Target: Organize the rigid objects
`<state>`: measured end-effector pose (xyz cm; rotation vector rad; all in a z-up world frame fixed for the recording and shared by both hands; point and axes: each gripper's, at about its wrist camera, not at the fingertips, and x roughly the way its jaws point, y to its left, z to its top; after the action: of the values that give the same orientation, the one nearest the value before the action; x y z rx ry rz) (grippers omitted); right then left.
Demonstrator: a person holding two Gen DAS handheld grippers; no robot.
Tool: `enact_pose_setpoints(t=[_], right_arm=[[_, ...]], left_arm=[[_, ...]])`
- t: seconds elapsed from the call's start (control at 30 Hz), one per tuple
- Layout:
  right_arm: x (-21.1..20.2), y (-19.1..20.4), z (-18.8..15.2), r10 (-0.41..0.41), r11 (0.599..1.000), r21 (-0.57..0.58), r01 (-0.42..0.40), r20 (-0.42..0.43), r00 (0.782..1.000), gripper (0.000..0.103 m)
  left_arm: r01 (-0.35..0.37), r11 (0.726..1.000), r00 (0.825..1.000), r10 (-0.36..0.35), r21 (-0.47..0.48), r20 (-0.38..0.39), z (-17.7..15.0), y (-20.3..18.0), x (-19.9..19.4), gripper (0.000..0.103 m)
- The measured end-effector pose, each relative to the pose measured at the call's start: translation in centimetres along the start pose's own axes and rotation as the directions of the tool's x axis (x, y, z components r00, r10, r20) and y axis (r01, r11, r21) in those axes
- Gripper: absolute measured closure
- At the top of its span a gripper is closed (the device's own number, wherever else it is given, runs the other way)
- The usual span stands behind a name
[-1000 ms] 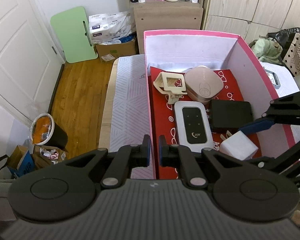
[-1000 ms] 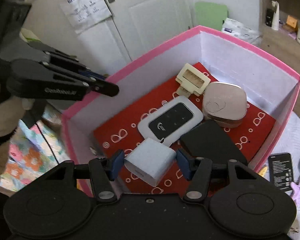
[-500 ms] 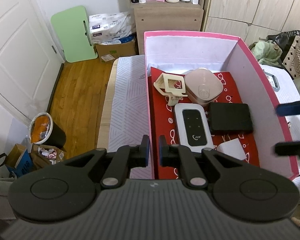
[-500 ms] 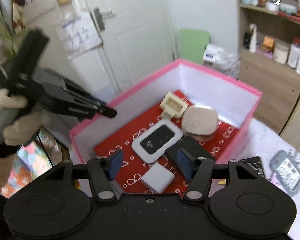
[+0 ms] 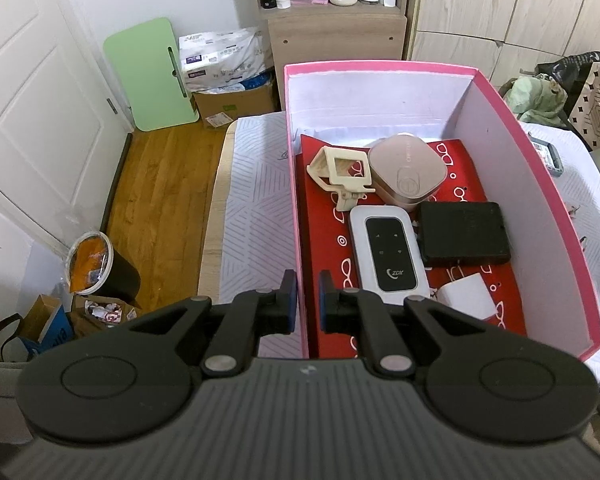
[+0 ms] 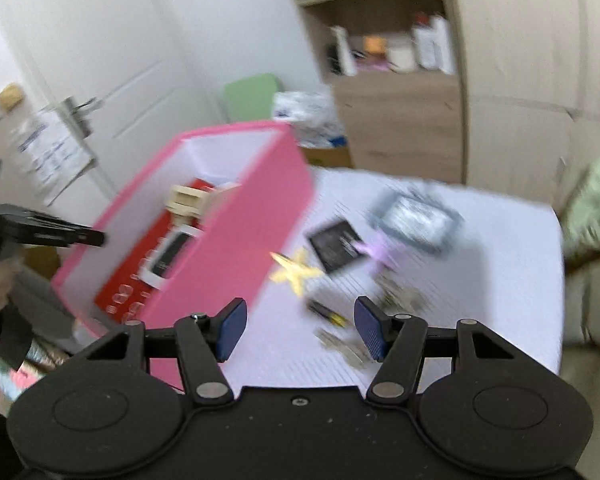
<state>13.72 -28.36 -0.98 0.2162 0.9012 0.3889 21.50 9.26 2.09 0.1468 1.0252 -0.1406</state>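
The left hand-held gripper (image 5: 307,298) is seen pinched narrow on the near wall of the pink box (image 5: 540,184). Inside the box, a white charger (image 5: 466,296) lies at 3 o'clock from it, a white router (image 5: 386,254) at 1 o'clock. The right hand-held gripper (image 6: 298,330) is held wide and empty over the tabletop (image 6: 480,300), with blurred small items, a yellow star (image 6: 296,272) among them, at 12 o'clock.

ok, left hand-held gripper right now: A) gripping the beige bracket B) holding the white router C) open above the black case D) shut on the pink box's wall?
D: the left hand-held gripper has its pads either side of the pink box wall, nearly closed on the wall.
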Motion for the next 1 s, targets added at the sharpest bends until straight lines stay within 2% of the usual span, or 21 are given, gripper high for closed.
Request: enact_pose_setpoints(t=[0.27, 0.47, 0.5, 0.53, 0.57, 0.63, 0.87, 1.0], right_arm=[[3.3, -1.3, -3.2, -0.067, 0.997, 0.040, 0.067, 0.014, 0.998, 0.038], [6.4, -0.6, -3.7, -0.162, 0.986, 0.029, 0.161, 0.016, 0.987, 0.039], [6.7, -0.3, -3.9, -0.175, 0.985, 0.011, 0.175, 0.025, 0.984, 0.045], [6.9, 0.1, -4.0, -0.195, 0.981, -0.020, 0.195, 0.035, 0.980, 0.066], [6.9, 0.3, -4.1, -0.209, 0.977, -0.039, 0.210, 0.042, 0.977, 0.080], [6.2, 0.2, -3.9, -0.184, 0.982, -0.028, 0.187, 0.075, 0.980, 0.099], [3.8, -0.2, -2.3, -0.058, 0.998, 0.042, 0.053, 0.132, 0.990, 0.099], [3.2, -0.9, -1.6, 0.080, 0.986, 0.133, -0.098, 0.130, 0.988, 0.099]], left_arm=[[0.002, 1.000, 1.000, -0.002, -0.020, 0.000, 0.1, 0.2, 0.1, 0.095], [-0.037, 0.999, 0.999, 0.037, 0.032, -0.019, 0.4, -0.6, 0.5, 0.095], [-0.040, 0.999, 0.999, 0.041, 0.038, -0.022, 0.4, -0.6, 0.4, 0.095], [-0.040, 0.998, 0.999, 0.041, 0.040, -0.023, 0.5, -0.6, 0.4, 0.095], [-0.041, 0.998, 0.999, 0.042, 0.040, -0.024, 0.5, -0.6, 0.5, 0.095], [-0.036, 0.999, 0.999, 0.037, 0.036, -0.025, 0.5, -0.4, 0.4, 0.095], [-0.026, 0.999, 0.999, 0.027, 0.021, -0.023, 0.5, -0.4, 0.5, 0.095], [-0.023, 1.000, 0.999, 0.023, 0.018, -0.022, 0.4, -0.3, 0.5, 0.095]])
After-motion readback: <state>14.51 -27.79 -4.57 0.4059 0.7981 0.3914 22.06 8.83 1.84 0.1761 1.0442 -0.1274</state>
